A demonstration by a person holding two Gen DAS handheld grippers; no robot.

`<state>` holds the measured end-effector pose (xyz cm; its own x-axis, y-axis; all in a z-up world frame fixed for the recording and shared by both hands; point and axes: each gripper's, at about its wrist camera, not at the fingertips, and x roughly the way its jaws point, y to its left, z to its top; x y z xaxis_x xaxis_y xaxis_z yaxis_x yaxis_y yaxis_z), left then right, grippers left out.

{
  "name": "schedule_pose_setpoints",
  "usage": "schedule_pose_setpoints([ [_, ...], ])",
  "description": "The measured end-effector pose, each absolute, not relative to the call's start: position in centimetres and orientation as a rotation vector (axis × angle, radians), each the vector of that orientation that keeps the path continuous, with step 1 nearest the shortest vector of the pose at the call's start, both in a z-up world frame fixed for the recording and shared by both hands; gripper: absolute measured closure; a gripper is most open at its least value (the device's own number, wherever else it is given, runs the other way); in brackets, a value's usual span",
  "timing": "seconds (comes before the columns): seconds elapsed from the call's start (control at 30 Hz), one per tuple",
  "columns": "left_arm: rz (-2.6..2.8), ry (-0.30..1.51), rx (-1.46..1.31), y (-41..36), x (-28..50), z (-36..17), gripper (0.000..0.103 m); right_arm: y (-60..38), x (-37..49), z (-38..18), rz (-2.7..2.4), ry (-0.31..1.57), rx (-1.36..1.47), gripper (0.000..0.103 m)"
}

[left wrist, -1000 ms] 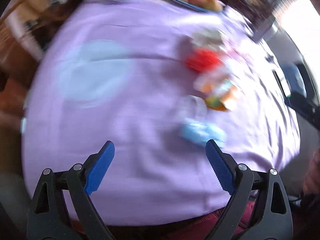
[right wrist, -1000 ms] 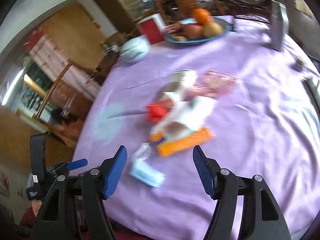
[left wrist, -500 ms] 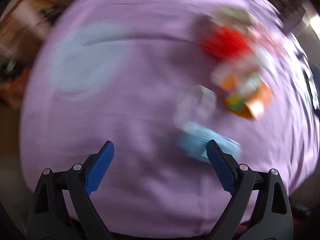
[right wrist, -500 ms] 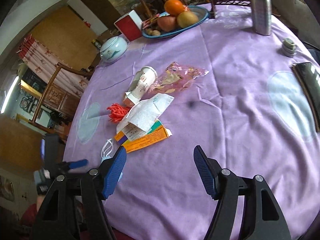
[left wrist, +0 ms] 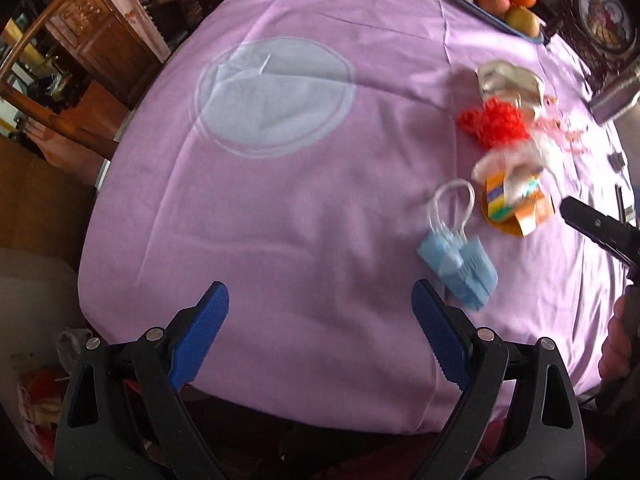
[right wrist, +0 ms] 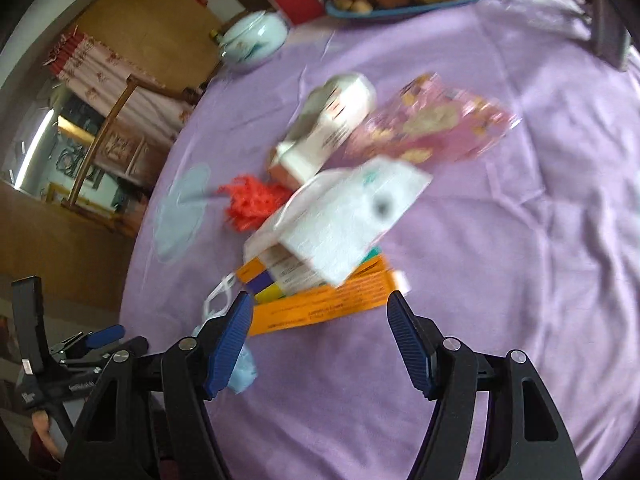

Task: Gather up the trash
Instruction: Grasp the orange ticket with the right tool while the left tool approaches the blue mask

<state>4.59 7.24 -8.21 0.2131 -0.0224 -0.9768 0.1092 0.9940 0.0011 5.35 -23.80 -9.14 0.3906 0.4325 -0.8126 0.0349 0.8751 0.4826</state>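
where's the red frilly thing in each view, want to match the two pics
Left wrist view: the red frilly thing lies upper right on the purple cloth, just below the crushed paper cup.
Right wrist view: it sits left of centre, below the same cup and left of the white tissue pack.
Shared landmark: the orange flattened box, nearer the camera than the red thing in both views.

- The print on the white paper packet [right wrist: 344, 220] and the orange box [right wrist: 320, 308] is smeared by motion blur, unreadable.
- The blue face mask [right wrist: 242, 372] sits mostly behind the right tool's left finger [right wrist: 228, 344].
- The fruit plate [right wrist: 404, 10] is cut off by the top edge.
- The grey bottle [left wrist: 614, 100] runs past the right edge.
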Motion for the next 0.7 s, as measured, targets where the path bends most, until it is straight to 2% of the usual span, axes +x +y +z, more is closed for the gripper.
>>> schedule_pose_setpoints([
  [0.2, -0.072, 1.358, 0.088, 7.8, 4.6, -8.3, 0.013, -19.9, 5.5, -7.8, 0.369, 1.088, 0.36, 0.037],
  [0.4, -0.086, 1.371, 0.078, 8.4, 4.9, -8.3, 0.013, -16.9, 6.4, -9.1, 0.313, 1.134, 0.221, 0.059],
  [0.53, -0.136, 1.381, 0.072, 7.7, 5.6, -8.9, 0.013, -19.0, 4.9, -9.4, 0.16, 1.145, 0.126, 0.06],
  [0.7, -0.276, 1.392, 0.083, 4.3, 6.7, -9.7, 0.013, -26.6, 1.6, -8.8, -0.072, 1.124, 0.277, 0.061],
])
